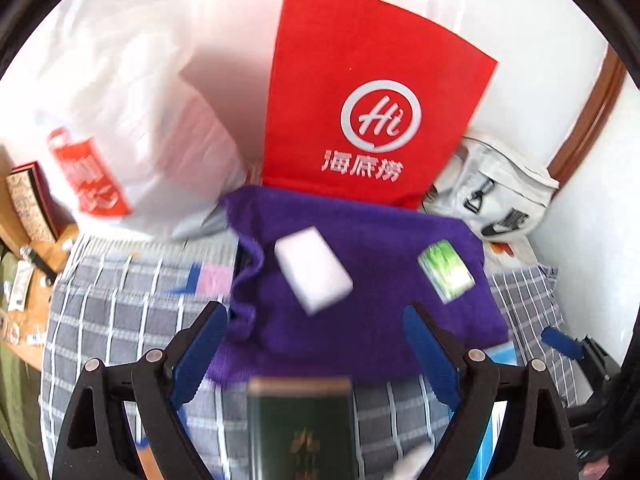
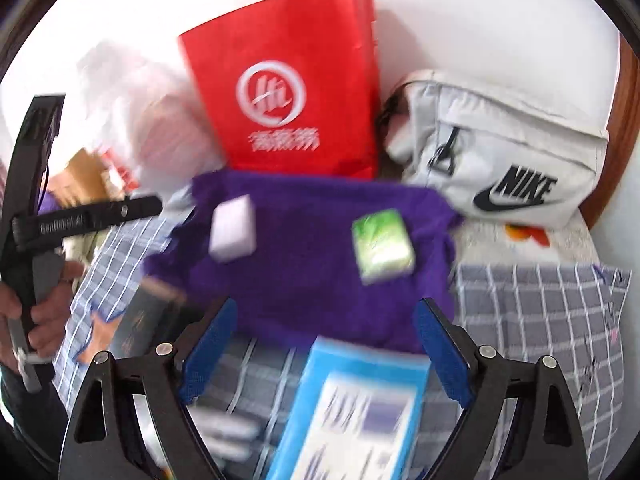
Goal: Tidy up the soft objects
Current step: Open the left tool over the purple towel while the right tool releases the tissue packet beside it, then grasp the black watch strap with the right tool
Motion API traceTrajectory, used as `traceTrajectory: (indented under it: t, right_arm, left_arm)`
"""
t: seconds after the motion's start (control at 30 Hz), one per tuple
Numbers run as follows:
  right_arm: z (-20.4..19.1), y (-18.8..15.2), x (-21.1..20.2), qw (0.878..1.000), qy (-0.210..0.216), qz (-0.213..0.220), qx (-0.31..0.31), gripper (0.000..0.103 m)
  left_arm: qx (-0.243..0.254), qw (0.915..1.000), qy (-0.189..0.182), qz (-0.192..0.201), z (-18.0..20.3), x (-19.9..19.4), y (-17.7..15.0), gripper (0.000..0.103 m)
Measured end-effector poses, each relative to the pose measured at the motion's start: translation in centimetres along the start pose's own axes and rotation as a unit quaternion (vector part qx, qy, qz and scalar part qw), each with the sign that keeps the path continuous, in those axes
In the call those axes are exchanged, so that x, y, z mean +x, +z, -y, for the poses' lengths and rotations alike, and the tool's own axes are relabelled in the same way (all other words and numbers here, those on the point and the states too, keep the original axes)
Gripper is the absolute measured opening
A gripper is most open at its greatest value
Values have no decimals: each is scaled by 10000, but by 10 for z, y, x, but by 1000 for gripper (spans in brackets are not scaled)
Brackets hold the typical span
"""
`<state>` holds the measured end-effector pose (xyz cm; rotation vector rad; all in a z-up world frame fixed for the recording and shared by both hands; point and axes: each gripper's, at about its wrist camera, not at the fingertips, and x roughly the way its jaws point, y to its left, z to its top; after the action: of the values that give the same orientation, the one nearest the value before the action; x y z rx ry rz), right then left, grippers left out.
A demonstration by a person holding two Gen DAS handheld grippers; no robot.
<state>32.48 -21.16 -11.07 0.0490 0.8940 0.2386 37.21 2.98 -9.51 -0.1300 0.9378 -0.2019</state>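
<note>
A purple knitted cloth [image 1: 360, 304] [image 2: 320, 264] lies spread on a grey checked bedsheet [image 1: 120, 304] [image 2: 540, 312]. On it rest a white tissue pack [image 1: 312, 270] [image 2: 233, 227] and a green tissue pack [image 1: 446, 276] [image 2: 382, 246]. My left gripper [image 1: 316, 328] hangs above the cloth's near edge, jaws wide open, nothing between them. My right gripper [image 2: 326, 320] stands open over the cloth's near edge, holding nothing. A dark green booklet [image 1: 302, 428] [image 2: 146, 320] and a blue box [image 2: 352, 412] lie nearer than the cloth.
A red paper bag [image 1: 372, 92] [image 2: 288, 92] stands against the wall behind the cloth. White plastic bags [image 1: 132, 120] [image 2: 132, 112] sit to its left, a white Nike pouch [image 1: 492, 196] [image 2: 504, 152] to its right. A hand [image 2: 36, 312] holds the left gripper's handle at the right wrist view's left edge.
</note>
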Motion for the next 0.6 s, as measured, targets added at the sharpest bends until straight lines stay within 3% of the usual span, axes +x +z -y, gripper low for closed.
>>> traceTrajectory:
  t: [0.23, 0.43, 0.6]
  right_arm:
    - [-36, -67, -44, 9989, 424, 92, -151, 77]
    - [-61, -113, -61, 9967, 665, 43, -456, 54]
    - [-76, -141, -66, 9945, 768, 31, -714, 49]
  left_arm:
    - [-88, 9999, 77, 22, -11, -35, -53, 89]
    - [14, 9996, 286, 82, -10, -62, -91, 89]
    - [145, 9990, 365, 201, -5, -79, -115, 89]
